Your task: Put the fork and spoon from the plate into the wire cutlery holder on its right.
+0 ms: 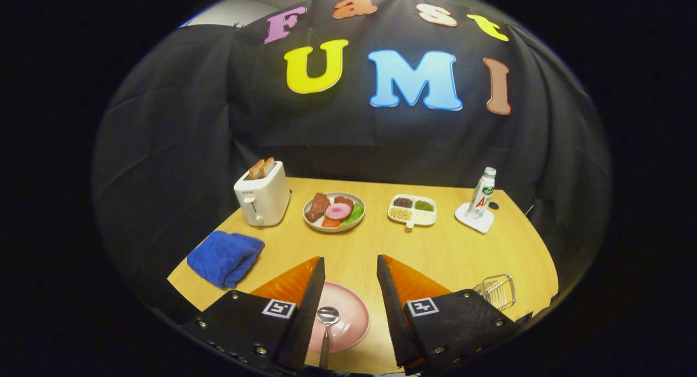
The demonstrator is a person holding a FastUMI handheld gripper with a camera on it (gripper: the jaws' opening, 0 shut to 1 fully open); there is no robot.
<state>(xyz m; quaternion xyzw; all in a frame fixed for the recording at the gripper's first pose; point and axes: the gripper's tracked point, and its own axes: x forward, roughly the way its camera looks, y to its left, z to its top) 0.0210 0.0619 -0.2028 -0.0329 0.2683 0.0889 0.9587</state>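
- Step in hand: approach to the spoon (327,325), which lies on the pink plate (351,311) between the fingers, bowl pointing ahead; likely the first pickup.
- Fork: cannot be made out on the plate.
- Next move: probably lower, close on the spoon handle, then carry it to the wire holder (496,291), near the table's right edge.
- Tongs (349,268): spread wide, holding nothing, fingers above the plate.
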